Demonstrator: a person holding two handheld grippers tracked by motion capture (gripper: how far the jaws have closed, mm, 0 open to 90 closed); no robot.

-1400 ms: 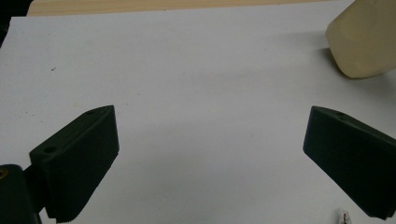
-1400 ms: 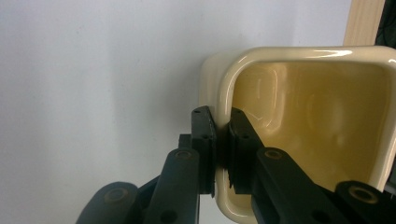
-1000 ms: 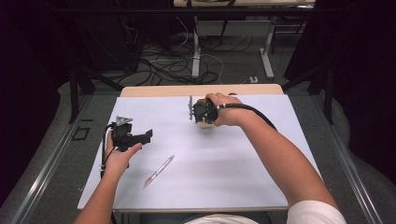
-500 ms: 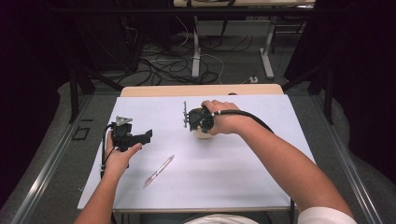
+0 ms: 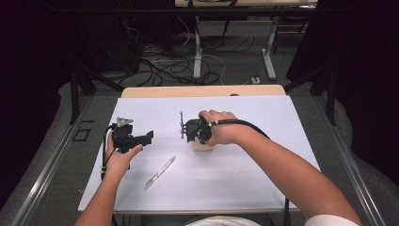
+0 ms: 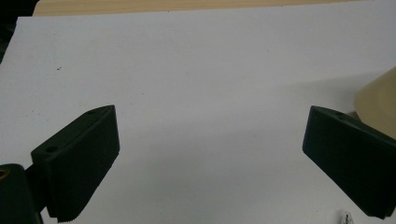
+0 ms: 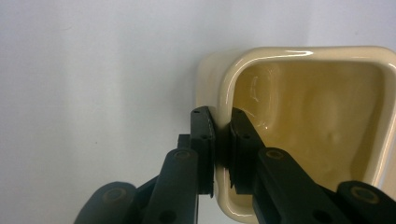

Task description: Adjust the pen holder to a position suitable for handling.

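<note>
A cream, square-cornered glossy cup (image 7: 308, 112) stands on the white sheet, and my right gripper (image 7: 223, 140) is shut on its left rim, one jaw inside and one outside. From above, the right gripper (image 5: 196, 136) points down near the table's middle, with the cup (image 5: 203, 146) mostly hidden under the hand. At the left, my left gripper (image 5: 141, 137) is held open with nothing between its jaws. Its own view shows the left gripper (image 6: 210, 158) over bare sheet, the cup's edge (image 6: 379, 100) at far right. A clear pen (image 5: 160, 172) lies between the two hands, nearer the person.
A white sheet (image 5: 254, 183) covers most of the wooden table (image 5: 202, 91). Beyond the far edge are table legs and loose cables (image 5: 155, 70) on the floor. A black cable (image 5: 244, 125) trails from the right gripper along the forearm.
The right hand has carried the cup to the left and a little toward the person. The left hand and the pen have stayed where they were.
</note>
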